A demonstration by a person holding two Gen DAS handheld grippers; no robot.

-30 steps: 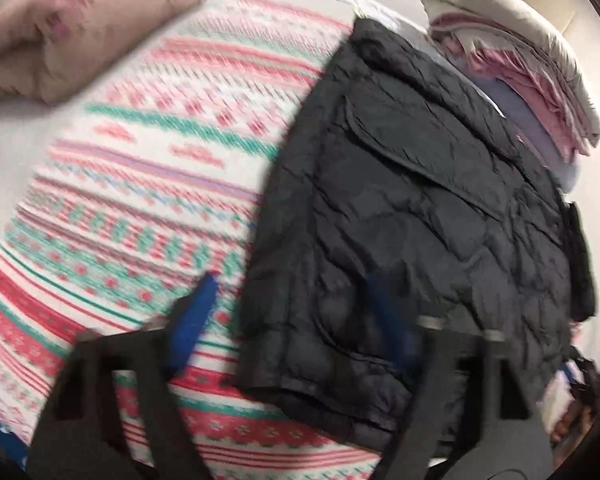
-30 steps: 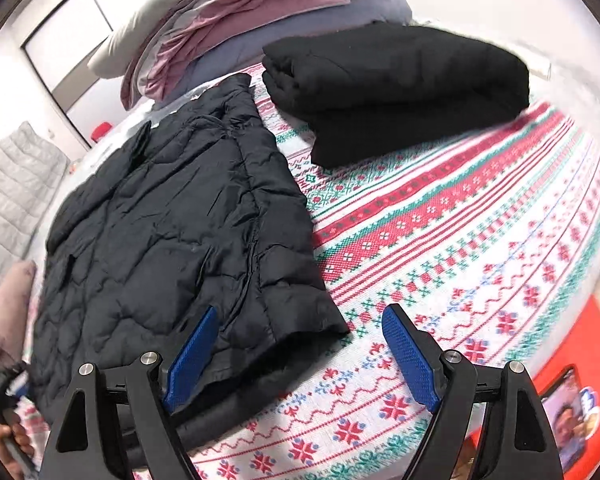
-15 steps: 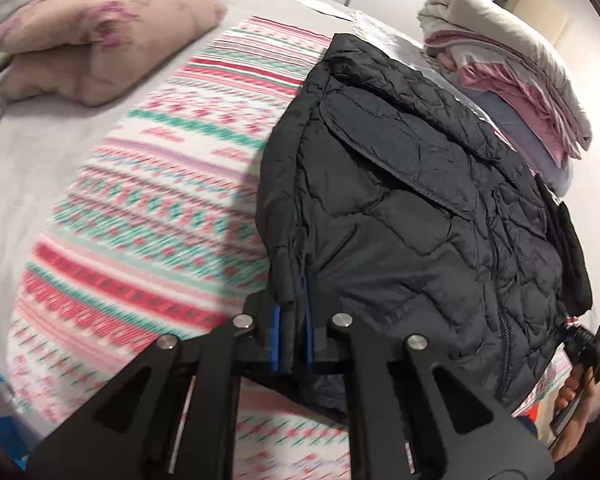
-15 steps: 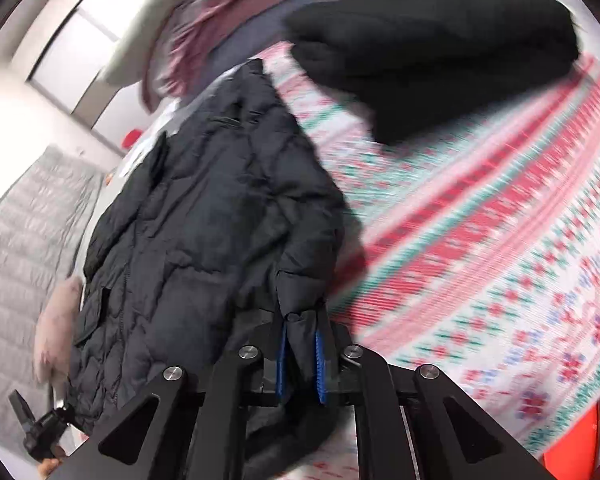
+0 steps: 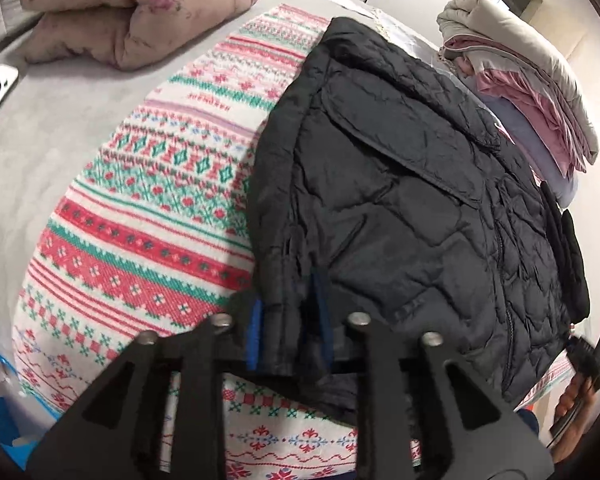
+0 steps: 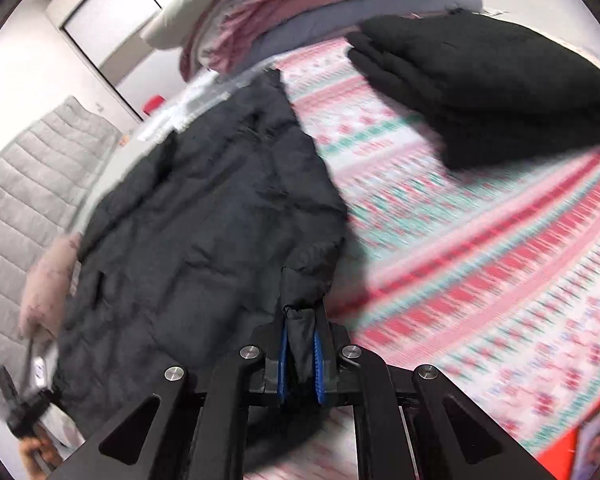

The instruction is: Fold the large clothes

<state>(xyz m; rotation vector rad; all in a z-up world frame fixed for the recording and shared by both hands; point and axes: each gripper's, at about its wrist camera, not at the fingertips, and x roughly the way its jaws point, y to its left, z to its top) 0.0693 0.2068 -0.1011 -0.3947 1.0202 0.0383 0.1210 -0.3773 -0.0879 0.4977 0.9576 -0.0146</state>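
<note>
Lying spread on a patterned blanket (image 5: 148, 216) is a black quilted jacket (image 5: 400, 200), gripped at both near corners. Its hem edge is caught between the blue pads of the left gripper (image 5: 288, 336), whose jaws are opening while cloth is still pressed between them. A cuff of the jacket is clamped tightly in the right gripper (image 6: 300, 356). Beyond the jacket, a stack of folded bedding (image 5: 532, 92) is seen. To one side of the jacket a pink pillow (image 5: 140, 20) is placed; to the other, a folded black garment (image 6: 492, 92) is laid on the blanket.
</note>
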